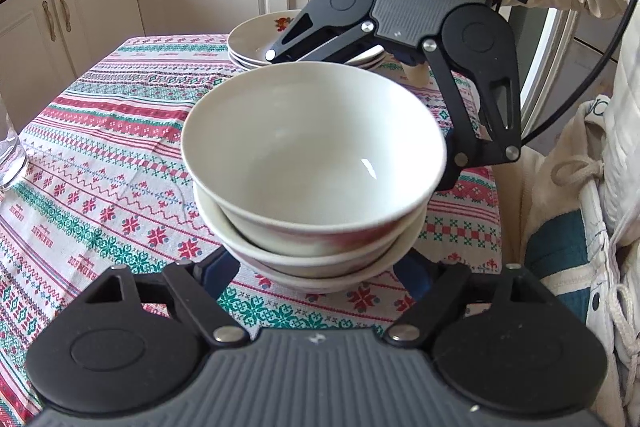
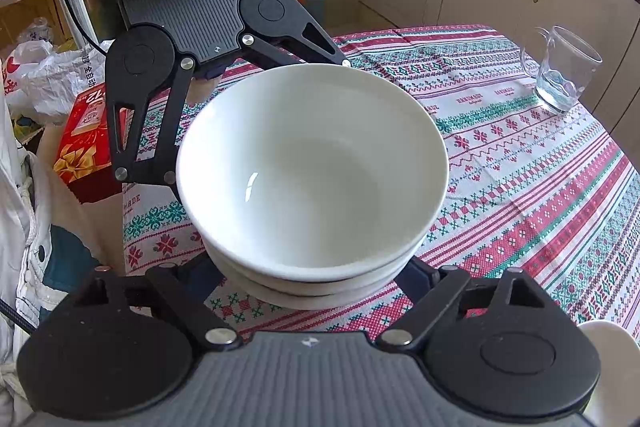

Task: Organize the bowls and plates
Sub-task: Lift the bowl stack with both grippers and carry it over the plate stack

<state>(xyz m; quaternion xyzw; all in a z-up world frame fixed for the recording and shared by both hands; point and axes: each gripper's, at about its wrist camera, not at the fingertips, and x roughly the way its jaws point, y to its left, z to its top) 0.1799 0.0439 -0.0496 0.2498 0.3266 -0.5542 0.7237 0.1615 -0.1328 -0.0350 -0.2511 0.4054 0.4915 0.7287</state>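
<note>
Your left tongs [image 1: 316, 269] are spread wide around the foot of the stack of bowls [image 1: 312, 187], and your right tongs [image 2: 318, 279] do the same from the opposite side. Whether any finger presses the lowest bowl I cannot tell, since the rims hide the tips.

The risk, as I judge it, is the top bowl: it sits tilted in the stack, its rim higher on one side. If you lift or squeeze unevenly, the bowls could slide on each other, or the whole nest could tip toward the table edge beside your jacket. Glazed ceramic on smooth fingers will likely slip if the two sides do not move together.

The bowls are plain white, glossy, three nested, standing near the edge of the patterned table [image 1: 100, 155]. A stack of plates [image 1: 256, 43] with a red motif sits behind them; a glass mug [image 2: 560, 71] stands well apart.
</note>
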